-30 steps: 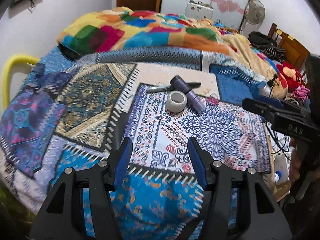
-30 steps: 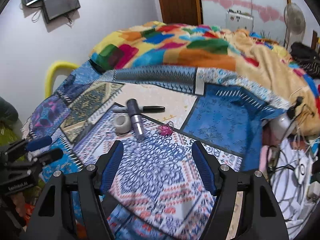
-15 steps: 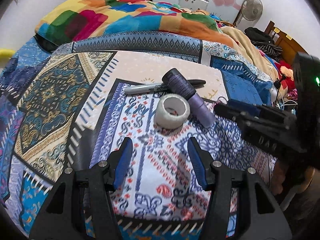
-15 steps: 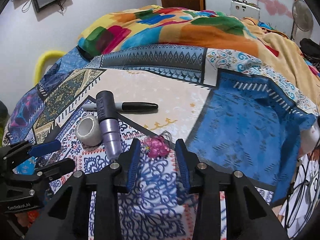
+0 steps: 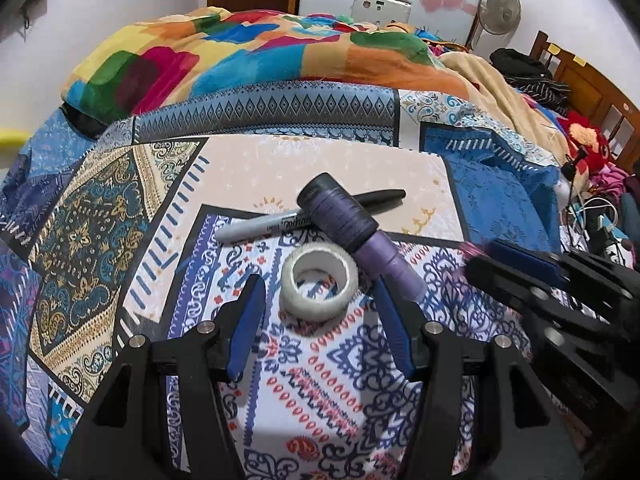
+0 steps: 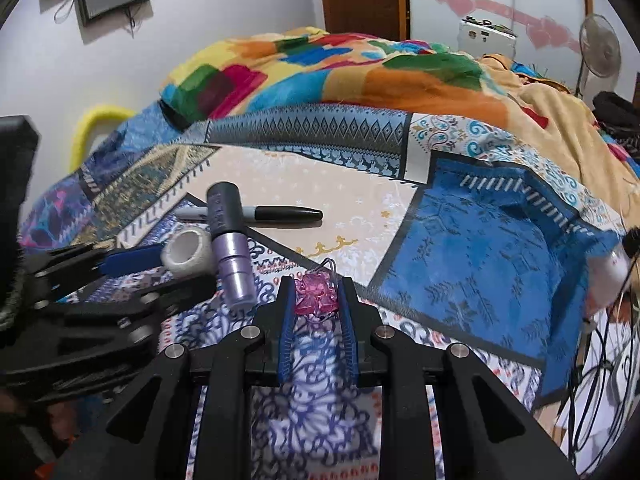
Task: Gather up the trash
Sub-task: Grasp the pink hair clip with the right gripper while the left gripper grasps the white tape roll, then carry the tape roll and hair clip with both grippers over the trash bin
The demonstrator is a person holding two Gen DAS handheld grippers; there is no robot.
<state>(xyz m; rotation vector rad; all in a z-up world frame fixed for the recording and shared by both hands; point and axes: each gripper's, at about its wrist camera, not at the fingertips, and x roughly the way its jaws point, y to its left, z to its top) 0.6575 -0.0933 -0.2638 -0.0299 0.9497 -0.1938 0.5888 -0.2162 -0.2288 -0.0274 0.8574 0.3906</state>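
Observation:
A white tape roll (image 5: 319, 282) lies on the patterned bedspread between the open fingers of my left gripper (image 5: 320, 296). A purple cylinder (image 5: 352, 228) and a black marker (image 5: 308, 214) lie just behind the roll. In the right wrist view, my right gripper (image 6: 317, 292) is shut on a small pink plastic charm (image 6: 316, 295) resting on the bedspread. The tape roll (image 6: 186, 252), cylinder (image 6: 230, 248) and marker (image 6: 280, 213) show to its left, with the left gripper (image 6: 120, 264) beside them.
A colourful blanket (image 5: 248, 56) is heaped at the back of the bed. The bed's right edge drops to cables and clutter (image 6: 600, 360). A fan (image 5: 500, 6) and wooden furniture (image 5: 580, 80) stand at the far right.
Both grippers moved forward to the objects. The left gripper's fingers now flank the tape roll. The right gripper narrowed and shut on the pink charm.

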